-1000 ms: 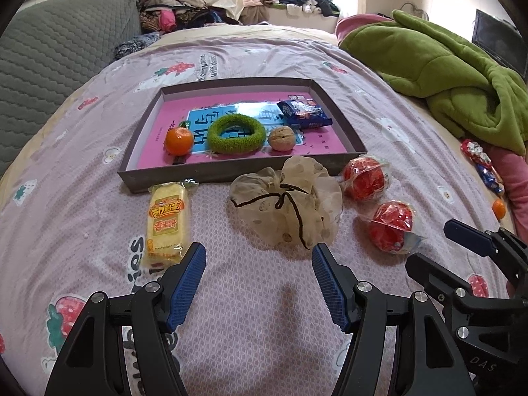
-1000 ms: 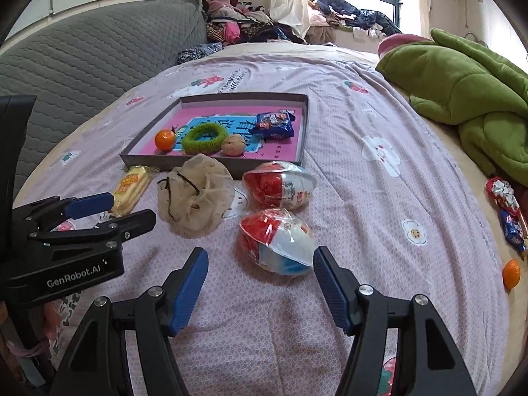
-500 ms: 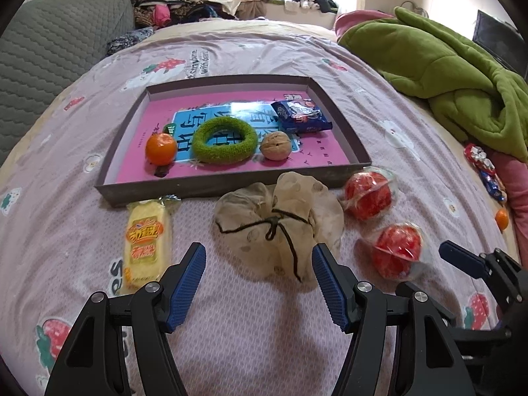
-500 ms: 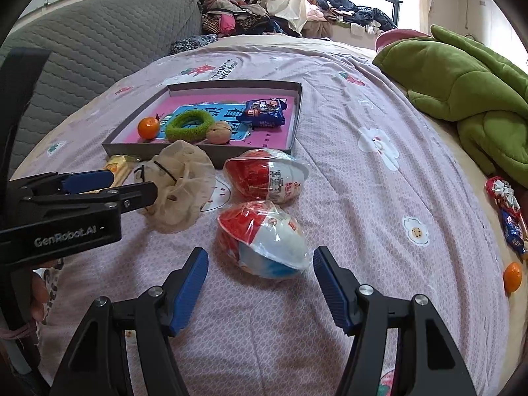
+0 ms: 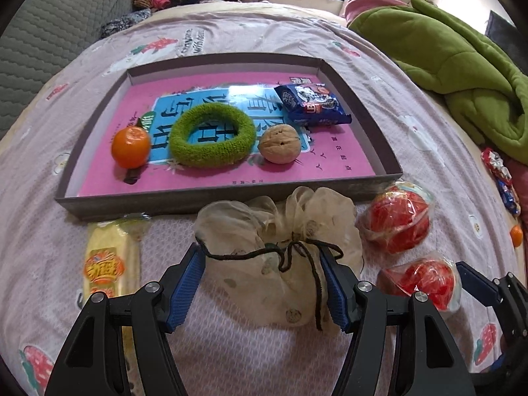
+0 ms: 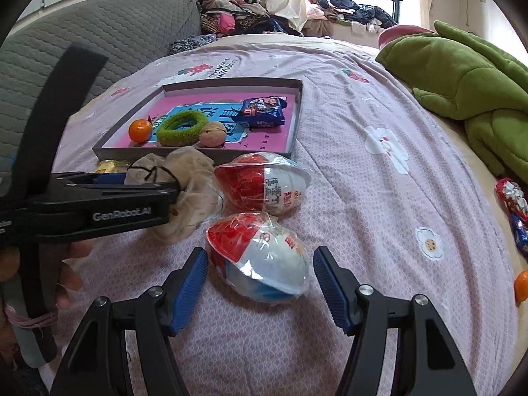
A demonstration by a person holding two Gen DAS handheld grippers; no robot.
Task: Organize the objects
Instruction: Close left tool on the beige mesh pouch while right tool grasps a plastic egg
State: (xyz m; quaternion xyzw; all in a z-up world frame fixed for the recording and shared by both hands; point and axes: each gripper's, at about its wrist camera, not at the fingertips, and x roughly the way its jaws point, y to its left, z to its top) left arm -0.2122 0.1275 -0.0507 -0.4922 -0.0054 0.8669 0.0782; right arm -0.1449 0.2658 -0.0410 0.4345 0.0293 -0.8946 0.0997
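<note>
A: What's the left gripper (image 5: 262, 283) doing?

B: Its blue pads (image 5: 186, 283) are spread wide, one on each side of the beige drawstring pouch (image 5: 280, 247). The pouch lies on the pink bedspread (image 5: 264, 356), right against the near wall of the tray (image 5: 214, 198). I can't tell whether the pads touch the cloth, but they aren't pressing it in.

A: And the right gripper (image 6: 260, 283)?

B: Also spread. The nearer of the 2 wrapped red-and-white eggs (image 6: 260, 257) sits between its fingers, with a gap on each side. The other egg (image 6: 264, 186) lies just beyond it, near the tray's corner.

A: What's in the tray?

B: 4 things on a pink sheet with blue print: a small orange (image 5: 131, 147) at the left, a fuzzy green ring (image 5: 213, 135) beside it, a walnut (image 5: 280, 143) to the right of that, and a blue snack packet (image 5: 312, 103) toward the far right corner.

A: Anything else on the bed?

B: A yellow wrapped snack bar (image 5: 110, 260) lies left of the pouch, just outside the tray. A green blanket (image 5: 462, 76) is heaped along the right side. By the right edge there's another small orange (image 6: 521, 285) and a red-and-blue wrapper (image 6: 513, 204). In the right view, a hand (image 6: 62, 280) holds the left gripper's handle.
</note>
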